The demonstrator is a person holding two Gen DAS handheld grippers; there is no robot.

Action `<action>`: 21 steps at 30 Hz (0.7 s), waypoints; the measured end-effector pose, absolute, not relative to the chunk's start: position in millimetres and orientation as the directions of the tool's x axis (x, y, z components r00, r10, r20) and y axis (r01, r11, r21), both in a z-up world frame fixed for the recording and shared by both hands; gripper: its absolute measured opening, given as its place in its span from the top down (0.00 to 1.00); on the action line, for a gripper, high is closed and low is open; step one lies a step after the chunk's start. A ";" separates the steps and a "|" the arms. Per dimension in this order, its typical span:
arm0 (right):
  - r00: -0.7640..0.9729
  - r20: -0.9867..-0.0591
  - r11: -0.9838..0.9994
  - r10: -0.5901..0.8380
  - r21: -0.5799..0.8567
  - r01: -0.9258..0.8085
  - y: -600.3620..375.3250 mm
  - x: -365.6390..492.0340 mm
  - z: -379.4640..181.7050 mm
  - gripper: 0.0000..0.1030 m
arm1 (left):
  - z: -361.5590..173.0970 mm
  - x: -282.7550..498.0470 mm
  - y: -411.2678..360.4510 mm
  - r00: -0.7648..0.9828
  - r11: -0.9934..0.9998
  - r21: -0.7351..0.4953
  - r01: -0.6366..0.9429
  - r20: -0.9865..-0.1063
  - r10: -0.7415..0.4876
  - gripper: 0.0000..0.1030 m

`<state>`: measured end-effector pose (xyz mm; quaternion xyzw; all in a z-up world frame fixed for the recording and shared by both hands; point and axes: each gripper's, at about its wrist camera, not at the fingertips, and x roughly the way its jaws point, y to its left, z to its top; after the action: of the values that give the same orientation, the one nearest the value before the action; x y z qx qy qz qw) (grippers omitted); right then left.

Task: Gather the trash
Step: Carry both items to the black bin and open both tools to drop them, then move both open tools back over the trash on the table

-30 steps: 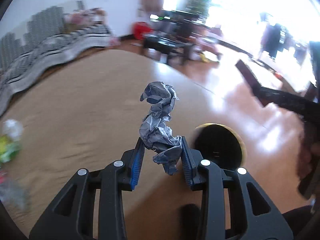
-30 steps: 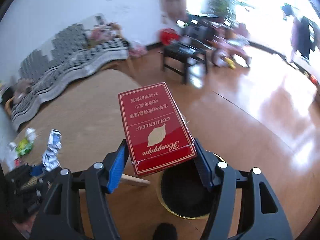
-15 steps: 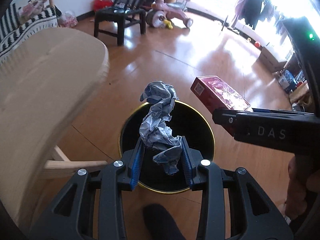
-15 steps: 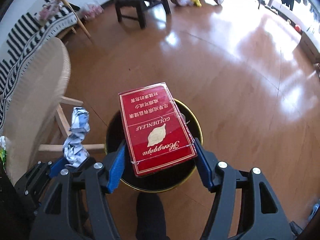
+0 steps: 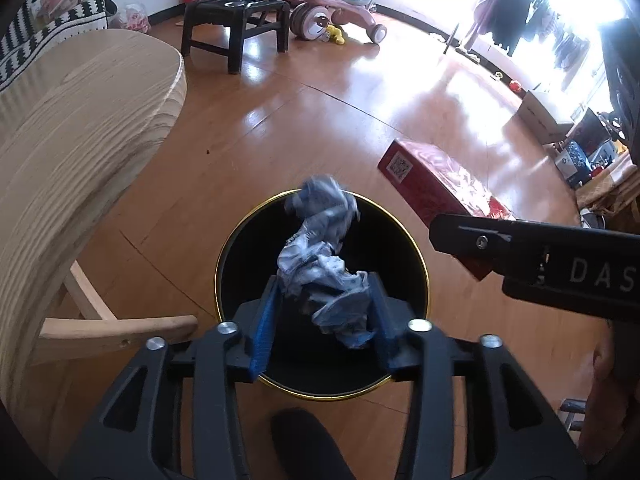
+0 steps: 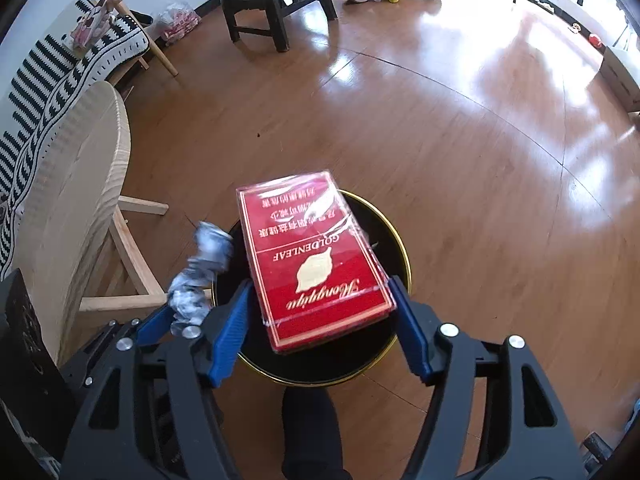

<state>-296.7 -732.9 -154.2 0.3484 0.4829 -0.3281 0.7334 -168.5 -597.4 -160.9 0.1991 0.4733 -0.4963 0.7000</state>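
Note:
A black bin with a gold rim (image 5: pixel 224 248) stands on the wood floor right below both grippers. My left gripper (image 5: pixel 326 280) points down into it and its jaws are opening. The crumpled grey paper (image 5: pixel 320 248) between them is blurred and hangs clear of the left pad. My right gripper (image 6: pixel 320 282) is also above the bin (image 6: pixel 404 256) with its jaws opening. The red cigarette carton (image 6: pixel 308 248) lies loose between its blue pads, with a gap on the left side. In the left wrist view the carton (image 5: pixel 436 188) shows at the right.
A light wooden table (image 5: pixel 80 140) with a leg brace borders the bin on the left. A black stool (image 5: pixel 236 12) and a pink ride-on toy (image 5: pixel 336 4) stand farther off. A person's dark foot (image 5: pixel 304 440) is just before the bin. A striped sofa (image 6: pixel 40 100) lies behind the table.
Both grippers swung from over the table down to just above the bin. Both pairs of jaws have widened, and the paper and the carton have come loose and tipped.

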 end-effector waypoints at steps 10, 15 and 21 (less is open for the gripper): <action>0.352 -0.900 0.568 -0.258 0.154 0.809 -710.3 -287.4 -112.0 0.21 | -139.1 -171.3 -569.2 0.041 0.419 -0.232 0.878 -0.835 -0.549 0.23; 0.464 -0.806 0.649 -0.367 0.135 0.749 -661.3 -266.4 -54.7 0.12 | -90.2 -156.3 -508.2 0.077 0.400 -0.212 0.892 -0.800 -0.596 0.14; 0.630 -0.710 0.801 -0.315 0.157 0.577 -571.6 -210.3 -10.6 0.07 | -39.5 -101.4 -371.6 0.306 0.563 -0.085 0.822 -0.768 -0.563 0.11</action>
<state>-210.3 -571.6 -10.6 0.1886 0.3479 -0.2526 0.8830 -101.4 -371.6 -39.5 0.1643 0.3942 -0.4376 0.7913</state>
